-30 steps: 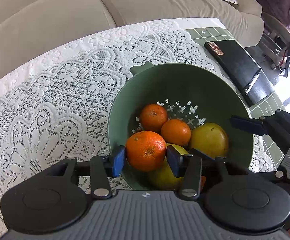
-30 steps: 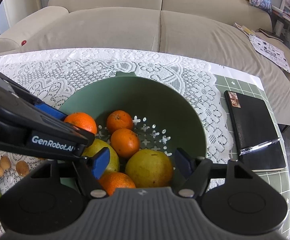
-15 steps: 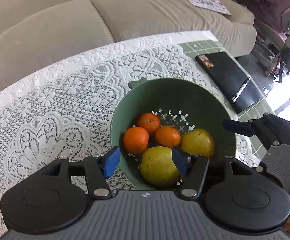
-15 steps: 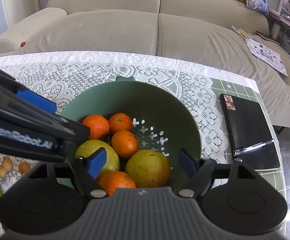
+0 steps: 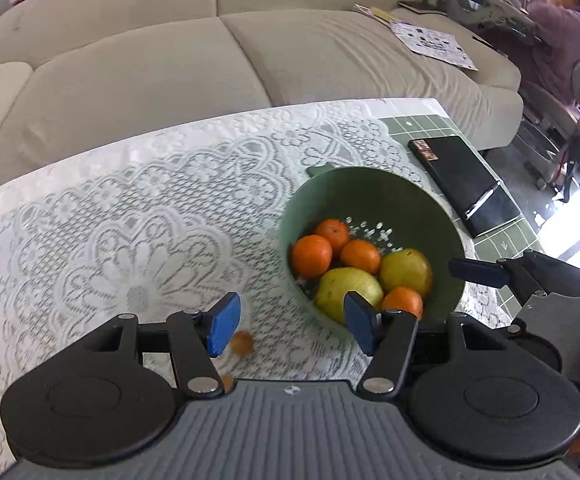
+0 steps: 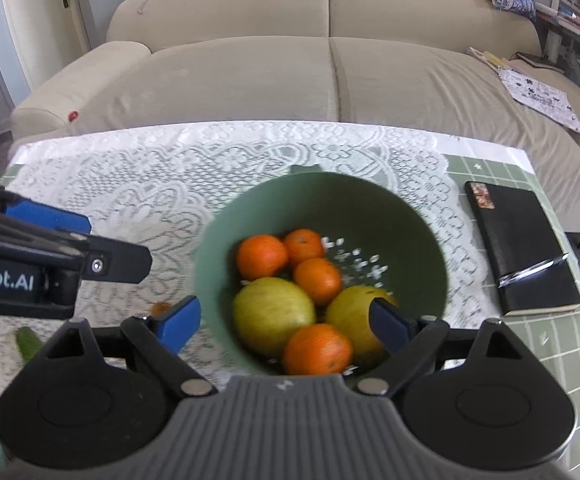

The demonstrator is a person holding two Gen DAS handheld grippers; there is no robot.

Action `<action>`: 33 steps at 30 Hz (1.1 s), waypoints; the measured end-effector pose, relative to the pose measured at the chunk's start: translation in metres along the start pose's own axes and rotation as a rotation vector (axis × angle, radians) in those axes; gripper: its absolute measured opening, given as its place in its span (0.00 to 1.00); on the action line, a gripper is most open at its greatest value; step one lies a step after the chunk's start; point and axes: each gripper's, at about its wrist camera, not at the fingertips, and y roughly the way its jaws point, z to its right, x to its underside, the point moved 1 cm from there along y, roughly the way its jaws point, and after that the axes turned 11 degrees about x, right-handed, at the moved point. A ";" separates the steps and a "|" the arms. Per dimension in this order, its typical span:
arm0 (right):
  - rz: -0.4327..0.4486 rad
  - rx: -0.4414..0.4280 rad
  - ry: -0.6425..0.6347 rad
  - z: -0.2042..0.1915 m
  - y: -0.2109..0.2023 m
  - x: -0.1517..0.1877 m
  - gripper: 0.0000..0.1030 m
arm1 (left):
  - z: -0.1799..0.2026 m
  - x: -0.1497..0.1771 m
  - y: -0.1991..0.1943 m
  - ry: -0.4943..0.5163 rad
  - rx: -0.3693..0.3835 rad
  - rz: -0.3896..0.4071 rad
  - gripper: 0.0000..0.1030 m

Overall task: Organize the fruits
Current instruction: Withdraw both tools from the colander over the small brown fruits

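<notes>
Sofa (image 6: 330, 76): beige, far side of table.
Lace cloth (image 5: 138, 216): covers table.
Green colander (image 6: 370, 208): on cloth, right of centre.
Notebook (image 6: 522, 248): black, right of colander, apart.
Fruit: two pears (image 6: 274, 312), four oranges (image 6: 262, 256), all inside colander.
Left gripper (image 5: 286, 324): fingers apart, empty, left of colander.
Right gripper (image 6: 286, 320): fingers apart, empty, over colander's near rim.
</notes>
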 end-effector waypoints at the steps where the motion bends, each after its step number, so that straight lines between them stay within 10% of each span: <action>1: -0.001 -0.009 0.002 -0.003 -0.003 0.001 0.86 | -0.002 0.003 -0.004 -0.007 -0.006 0.005 0.68; 33: -0.082 -0.134 -0.083 -0.087 -0.039 0.047 0.85 | -0.089 0.113 -0.068 -0.289 0.024 0.031 0.68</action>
